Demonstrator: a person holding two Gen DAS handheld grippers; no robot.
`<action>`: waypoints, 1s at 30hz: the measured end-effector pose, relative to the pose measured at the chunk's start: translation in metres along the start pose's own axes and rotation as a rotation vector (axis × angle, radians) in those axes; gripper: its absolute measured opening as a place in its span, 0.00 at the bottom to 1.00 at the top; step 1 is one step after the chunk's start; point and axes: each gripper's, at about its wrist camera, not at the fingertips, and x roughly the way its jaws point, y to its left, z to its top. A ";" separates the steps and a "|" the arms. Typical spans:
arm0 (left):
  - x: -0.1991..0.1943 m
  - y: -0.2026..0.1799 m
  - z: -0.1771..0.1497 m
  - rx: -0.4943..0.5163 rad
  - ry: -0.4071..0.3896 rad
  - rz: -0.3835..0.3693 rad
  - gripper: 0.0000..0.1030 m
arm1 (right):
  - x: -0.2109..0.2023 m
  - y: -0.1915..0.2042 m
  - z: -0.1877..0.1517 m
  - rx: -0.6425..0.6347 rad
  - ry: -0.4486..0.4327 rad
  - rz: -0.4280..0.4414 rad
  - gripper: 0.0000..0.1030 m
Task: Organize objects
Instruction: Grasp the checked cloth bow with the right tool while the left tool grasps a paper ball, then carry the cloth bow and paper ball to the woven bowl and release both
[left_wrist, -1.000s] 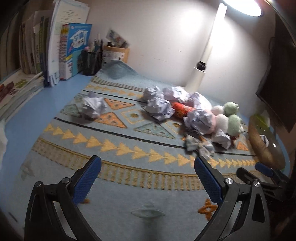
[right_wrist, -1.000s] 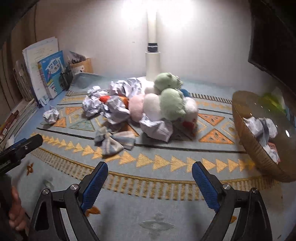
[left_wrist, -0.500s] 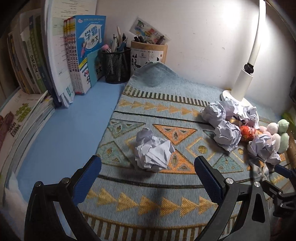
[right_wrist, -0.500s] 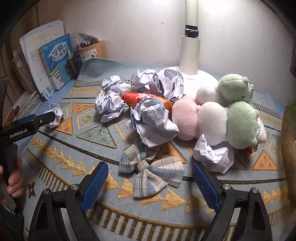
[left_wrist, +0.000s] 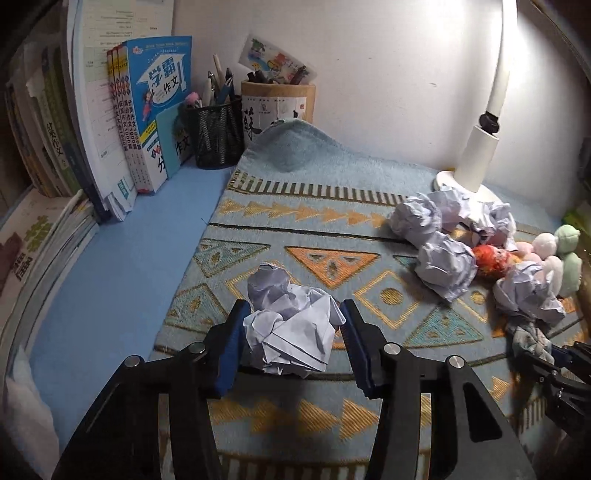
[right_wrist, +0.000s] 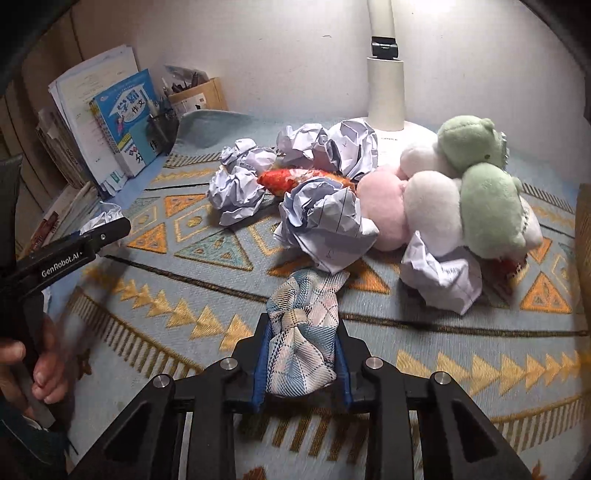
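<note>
1. Left gripper (left_wrist: 291, 338): jaws closing, pads pressing a crumpled paper ball (left_wrist: 291, 325) lying on the patterned rug (left_wrist: 332, 221).
2. Right gripper (right_wrist: 301, 360): jaws clamped narrow around a plaid cloth bow (right_wrist: 303, 328), near the paper-and-toy pile (right_wrist: 406, 192).

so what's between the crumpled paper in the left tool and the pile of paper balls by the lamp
In the left wrist view, only bare patterned rug lies between the held crumpled paper and the paper-ball pile.

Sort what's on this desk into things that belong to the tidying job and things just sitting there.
Job: paper ball in the closing left tool; plaid bow pinched in the right tool; paper pile; plush toys.

Just there: books, pen holders, lamp, rug.
</note>
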 end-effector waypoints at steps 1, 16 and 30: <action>-0.010 -0.006 -0.005 0.002 -0.009 -0.009 0.46 | -0.008 0.001 -0.006 -0.004 -0.006 -0.002 0.28; -0.085 -0.108 -0.110 0.088 0.005 -0.226 0.46 | -0.075 -0.023 -0.095 0.029 0.013 -0.005 0.34; -0.091 -0.128 -0.138 0.169 0.006 -0.199 0.46 | -0.075 -0.020 -0.109 0.072 0.024 -0.004 0.89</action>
